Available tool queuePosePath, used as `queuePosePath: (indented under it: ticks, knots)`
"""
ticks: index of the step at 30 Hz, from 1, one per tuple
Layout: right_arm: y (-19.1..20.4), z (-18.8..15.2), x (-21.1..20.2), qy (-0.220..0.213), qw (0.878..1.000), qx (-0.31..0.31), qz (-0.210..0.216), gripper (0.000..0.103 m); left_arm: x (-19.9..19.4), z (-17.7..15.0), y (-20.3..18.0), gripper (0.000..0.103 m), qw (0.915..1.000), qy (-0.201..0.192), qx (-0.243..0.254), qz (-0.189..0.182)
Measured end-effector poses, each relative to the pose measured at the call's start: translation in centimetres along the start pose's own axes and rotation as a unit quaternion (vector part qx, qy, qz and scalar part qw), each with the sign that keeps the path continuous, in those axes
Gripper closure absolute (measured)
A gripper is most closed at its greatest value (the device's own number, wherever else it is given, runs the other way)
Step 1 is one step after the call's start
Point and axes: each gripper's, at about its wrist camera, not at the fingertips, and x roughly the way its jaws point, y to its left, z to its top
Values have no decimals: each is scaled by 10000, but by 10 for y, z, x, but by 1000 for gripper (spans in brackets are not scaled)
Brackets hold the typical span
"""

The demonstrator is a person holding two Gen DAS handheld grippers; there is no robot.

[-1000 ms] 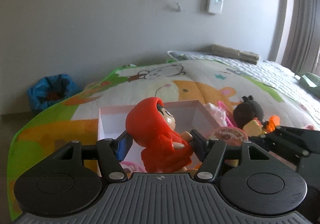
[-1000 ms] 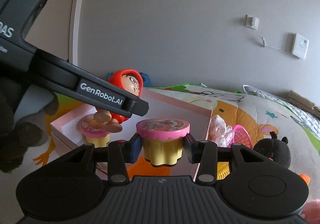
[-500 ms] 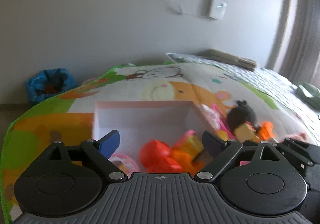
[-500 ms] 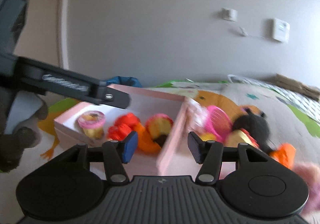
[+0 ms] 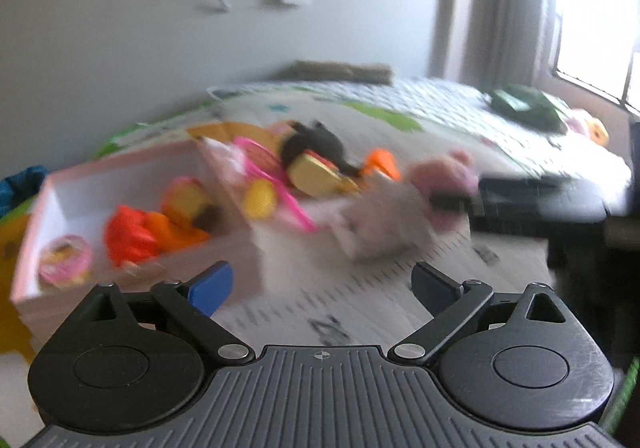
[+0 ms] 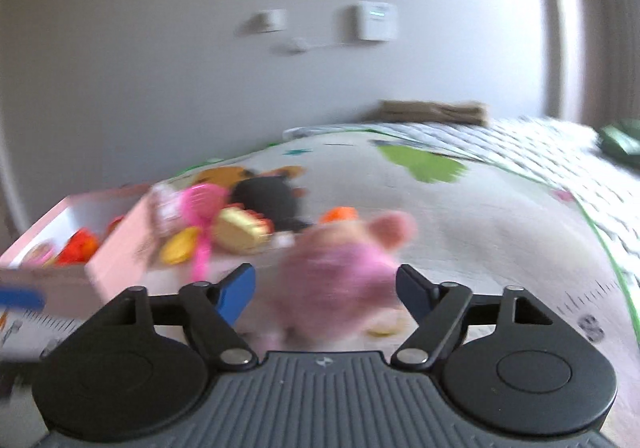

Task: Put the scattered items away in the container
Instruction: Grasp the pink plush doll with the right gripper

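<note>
Now both my left gripper (image 5: 322,282) and right gripper (image 6: 325,288) are opening, unloaded, over bare mat (image 5: 360,312) right of the pink box (image 5: 224,184) rim.

Colours and patterns, both wrist views (frames blurred).

Box (image 5: 132,168): pale pink walls, white inside; left of the left tongs (image 5: 322,288), whose pads are blue. In the box: red-and-orange doll (image 5: 136,232), yellow cup cake with pink top (image 5: 66,260). Ahead of the tongs: black plush (image 5: 312,144), pink net scoop (image 5: 264,164), yellow toy with red trim (image 5: 316,176), orange piece (image 5: 382,164). Between the blue pads of the right tongs (image 6: 326,290): pink-purple plush (image 6: 340,268). Blanket (image 6: 460,232): cream with green patches and black tick marks. Wall grey.
</note>
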Motion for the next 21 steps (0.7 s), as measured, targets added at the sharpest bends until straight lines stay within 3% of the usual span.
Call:
queuePosePath:
  ticks: [7,13,18,21]
  knots:
    - [-45,4,47,336,9921,1176,263,16,12,-11,-13,2,9992,382,-33,-83]
    - [-41,1,74,606,9843,1429,842,16,10,-20,-15,0,9990,445,-45,78]
    - [-37,-5,61,501,9858,1297,942,37,7,-22,-16,0,9998,164,91,61]
    - [-40,-7,46,504,9844,1314,1060,41,17,-23,-17,0,9986,286,38,-447]
